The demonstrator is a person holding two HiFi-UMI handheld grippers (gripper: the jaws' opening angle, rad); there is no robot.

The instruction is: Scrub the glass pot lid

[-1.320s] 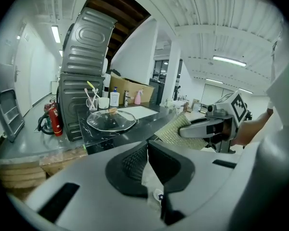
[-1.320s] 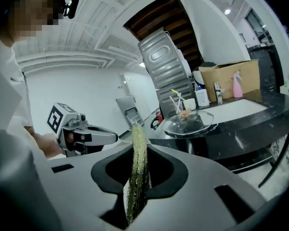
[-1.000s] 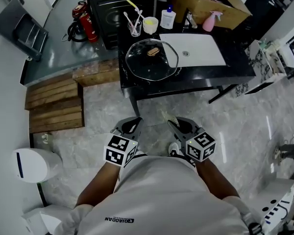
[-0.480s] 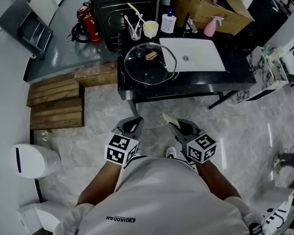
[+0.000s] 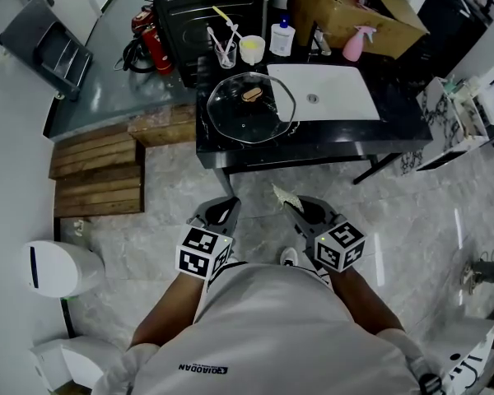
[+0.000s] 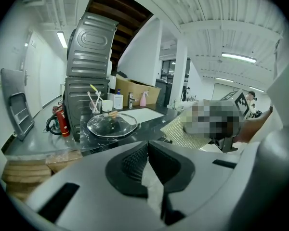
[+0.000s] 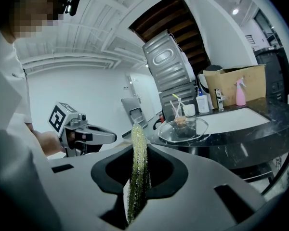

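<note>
Glass with a brown knob, the pot lid lies flat on the black surface, at its left end, just beside the white sink. Behind the lid stand a clear cup of brushes and a small white cup, with a white bottle and a pink spray bottle further along by a cardboard box.

Both grippers are held low and close to the person's body, well apart from the lid and in front of the surface's near edge, over the marble floor. The right gripper has its fingers clamped on a yellow-green scouring pad. In the right gripper view the pad stands on edge between the dark pads and sticks up past the fingertips. From that view the lid sits beyond and to the right of the pad, out of reach of the fingers. The left gripper has its fingers pressed together with nothing between them. In the left gripper view the lid lies ahead and to the left of the fingertips, and the scouring pad shows off to the right in the other gripper.

Neither gripper touches the lid. Left of the surface are a red fire extinguisher and stacked wooden pallets.
</note>
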